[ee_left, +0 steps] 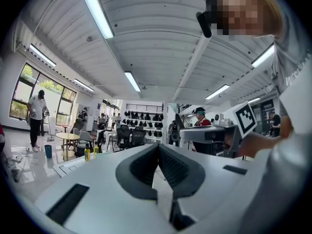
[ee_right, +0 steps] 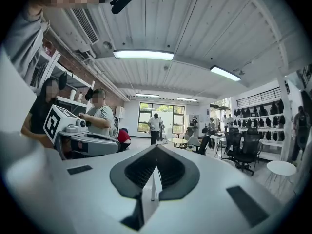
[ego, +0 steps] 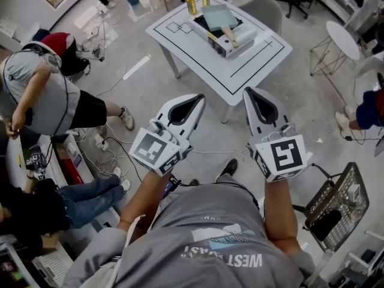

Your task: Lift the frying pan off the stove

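In the head view the frying pan [ego: 219,17], grey-green with a wooden handle, sits on a portable stove [ego: 235,42] on the white table [ego: 252,65] at the top centre. Both grippers are held up in front of the person's chest, well short of the table and touching nothing. The left gripper [ego: 199,98] has its jaws shut and empty, tips meeting. The right gripper [ego: 248,91] is shut and empty too. In the left gripper view the left gripper [ee_left: 157,146] points out over the room, and so does the right gripper [ee_right: 156,147] in its own view.
Two yellow cans [ego: 191,3] stand at the table's far edge. A person in a grey shirt [ego: 42,98] stands at the left, with cables [ego: 111,155] on the floor nearby. A round side table [ego: 343,38] and a wire basket [ego: 336,206] are at the right.
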### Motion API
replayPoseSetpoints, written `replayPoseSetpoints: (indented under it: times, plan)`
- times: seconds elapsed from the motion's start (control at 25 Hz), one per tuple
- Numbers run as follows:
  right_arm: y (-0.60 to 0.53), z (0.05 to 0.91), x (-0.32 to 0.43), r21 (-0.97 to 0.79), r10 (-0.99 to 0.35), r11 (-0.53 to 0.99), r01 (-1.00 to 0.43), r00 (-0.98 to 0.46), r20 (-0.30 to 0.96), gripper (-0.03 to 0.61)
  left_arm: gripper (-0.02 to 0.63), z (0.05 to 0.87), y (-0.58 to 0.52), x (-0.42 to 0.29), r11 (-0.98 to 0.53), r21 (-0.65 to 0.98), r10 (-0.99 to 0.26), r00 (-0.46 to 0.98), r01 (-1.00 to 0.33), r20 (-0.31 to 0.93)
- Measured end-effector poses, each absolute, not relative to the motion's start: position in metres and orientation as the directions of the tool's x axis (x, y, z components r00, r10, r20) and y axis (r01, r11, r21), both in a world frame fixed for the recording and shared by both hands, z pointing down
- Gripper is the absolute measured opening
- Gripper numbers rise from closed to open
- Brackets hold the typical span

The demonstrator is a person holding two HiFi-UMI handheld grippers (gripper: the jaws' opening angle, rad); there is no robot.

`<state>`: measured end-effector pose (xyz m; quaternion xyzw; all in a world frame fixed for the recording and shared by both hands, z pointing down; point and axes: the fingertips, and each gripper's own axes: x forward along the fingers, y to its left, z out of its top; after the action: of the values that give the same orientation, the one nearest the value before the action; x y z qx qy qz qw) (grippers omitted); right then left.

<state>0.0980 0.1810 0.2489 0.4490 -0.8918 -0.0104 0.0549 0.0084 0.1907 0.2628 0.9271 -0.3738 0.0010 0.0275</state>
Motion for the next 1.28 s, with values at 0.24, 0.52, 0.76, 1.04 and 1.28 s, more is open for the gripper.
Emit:
replayPoseSetpoints:
  times: [0.24,0.52,0.76,1.04,1.28]
  plan:
    - [0.141,0.249,0.133,0.059,-0.772,0.636,-0.770,-0.632,0.076,0.011,-0.005,0.265,0.157,0.042,-0.677,0.032,-0.733,0.678,-0.735,0.056]
    - [0.106,0.249,0.174,0.039,-0.763,0.646,-0.762,-0.645,0.048,0.010,-0.005,0.262,0.127,0.079,-0.660,-0.003,-0.749,0.658,-0.751,0.080]
    - [0.083,0.253,0.180,0.011,-0.760,0.650,-0.760,-0.649,0.047,0.011,-0.003,0.262,0.108,0.081,-0.648,-0.019,-0.759,0.643,-0.761,0.100]
    - [0.060,0.255,0.183,0.039,-0.789,0.613,-0.789,-0.611,0.063,0.011,-0.004,0.265,0.070,0.075,-0.672,-0.011,-0.739,0.669,-0.741,0.080]
    - [0.022,0.256,0.188,0.067,-0.854,0.518,-0.853,-0.512,0.096,0.011,-0.005,0.269,0.014,0.067,-0.730,0.018,-0.683,0.730,-0.684,0.040]
